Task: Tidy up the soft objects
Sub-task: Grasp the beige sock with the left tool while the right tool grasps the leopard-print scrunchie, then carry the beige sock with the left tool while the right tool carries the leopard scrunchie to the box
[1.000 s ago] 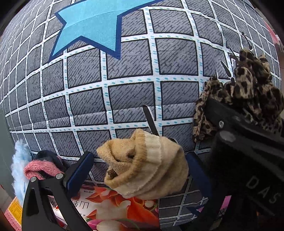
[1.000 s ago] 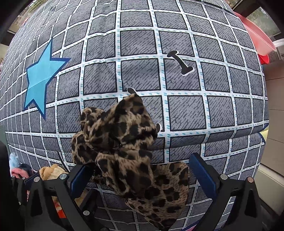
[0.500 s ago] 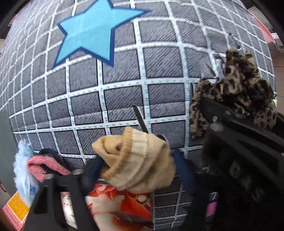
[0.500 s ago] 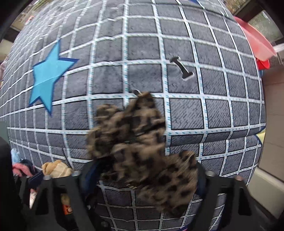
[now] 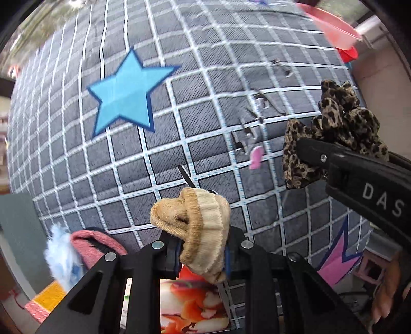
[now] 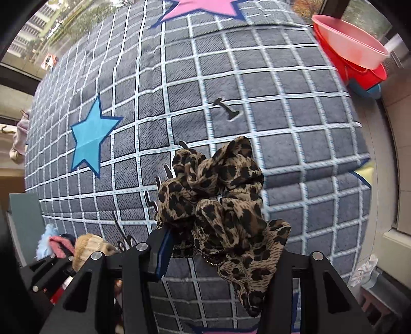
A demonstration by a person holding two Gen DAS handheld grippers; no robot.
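Left wrist: claw (image 5: 201,253) closing on tan sock (image 5: 195,226) (lifted).

Sock (image 5: 203,228) bulges over the left gripper (image 5: 201,253), so both pads are buried under it. Scarf (image 6: 218,205) swallows the right gripper's (image 6: 221,257) far pad; only the near blue one peeks out. Pink bowl (image 5: 331,23) smears at the top edge, cut off. Floral print (image 5: 195,308) sits half behind the black frame, its subject unreadable. Small black marks on the mat (image 5: 205,133) blur past reading. Blue fluff (image 5: 61,257) is smeared too.
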